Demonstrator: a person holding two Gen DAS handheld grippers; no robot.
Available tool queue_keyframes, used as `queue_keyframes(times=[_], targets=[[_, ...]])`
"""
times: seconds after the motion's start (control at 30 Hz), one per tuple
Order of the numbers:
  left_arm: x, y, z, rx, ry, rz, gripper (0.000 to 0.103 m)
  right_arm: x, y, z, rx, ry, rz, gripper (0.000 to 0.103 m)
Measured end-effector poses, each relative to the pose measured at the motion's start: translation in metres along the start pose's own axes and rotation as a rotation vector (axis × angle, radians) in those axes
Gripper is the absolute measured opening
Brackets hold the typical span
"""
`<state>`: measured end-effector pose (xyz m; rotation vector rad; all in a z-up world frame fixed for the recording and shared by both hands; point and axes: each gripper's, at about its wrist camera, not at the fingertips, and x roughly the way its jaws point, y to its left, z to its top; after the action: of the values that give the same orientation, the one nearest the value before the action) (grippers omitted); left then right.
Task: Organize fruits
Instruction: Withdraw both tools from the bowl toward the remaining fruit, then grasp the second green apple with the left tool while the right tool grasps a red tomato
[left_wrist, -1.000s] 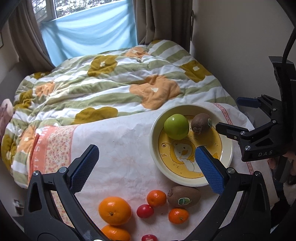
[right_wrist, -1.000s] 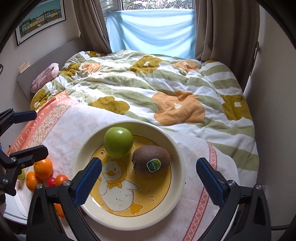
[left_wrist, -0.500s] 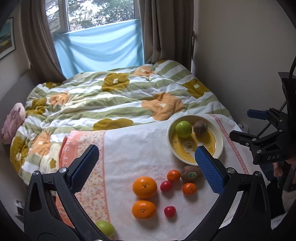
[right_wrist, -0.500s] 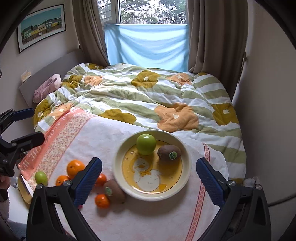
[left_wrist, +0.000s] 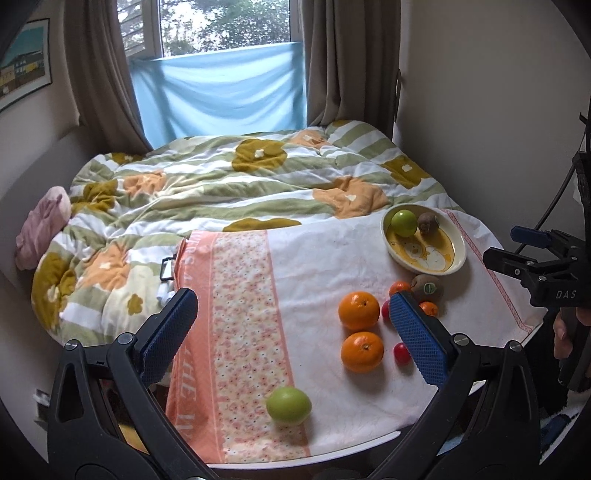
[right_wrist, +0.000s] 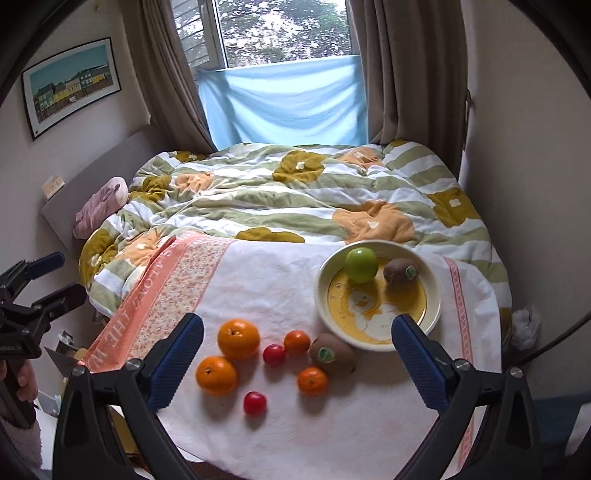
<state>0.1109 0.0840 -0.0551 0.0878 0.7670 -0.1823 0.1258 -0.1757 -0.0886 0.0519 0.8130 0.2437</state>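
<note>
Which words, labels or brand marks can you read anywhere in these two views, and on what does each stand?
"DAS": on the right gripper body, seen in the left wrist view.
"ALONG THE": part of the lettering on the cloth's orange border; the rest is cut off or folded.
Green stickers on the plate kiwi and the loose kiwi: too small to read.

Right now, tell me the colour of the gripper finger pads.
Blue, with a fine textured grid; clearest on the right gripper's pads in the right wrist view.
</note>
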Motion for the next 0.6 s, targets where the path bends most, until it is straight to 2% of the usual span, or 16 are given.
queue_keyframes(times=[0.1, 0.33, 0.6], targets=[[0.004, 0.014, -0.017, 0.008, 0.019, -0.031, 0.103, 0.003, 0.014, -0.015, 0.031, 0.010, -0.005, 0.102], [0.034, 0.034, -0.059, 0.000, 0.127, -0.096, 0.103, 0.021, 0.039, -0.053, 0.086, 0.065, -0.049, 0.102], [0.078, 0.035, -0.106, -0.088, 0.246, -0.119, 0.103, 0.058, 0.049, -0.087, 0.107, 0.134, -0.099, 0.102]])
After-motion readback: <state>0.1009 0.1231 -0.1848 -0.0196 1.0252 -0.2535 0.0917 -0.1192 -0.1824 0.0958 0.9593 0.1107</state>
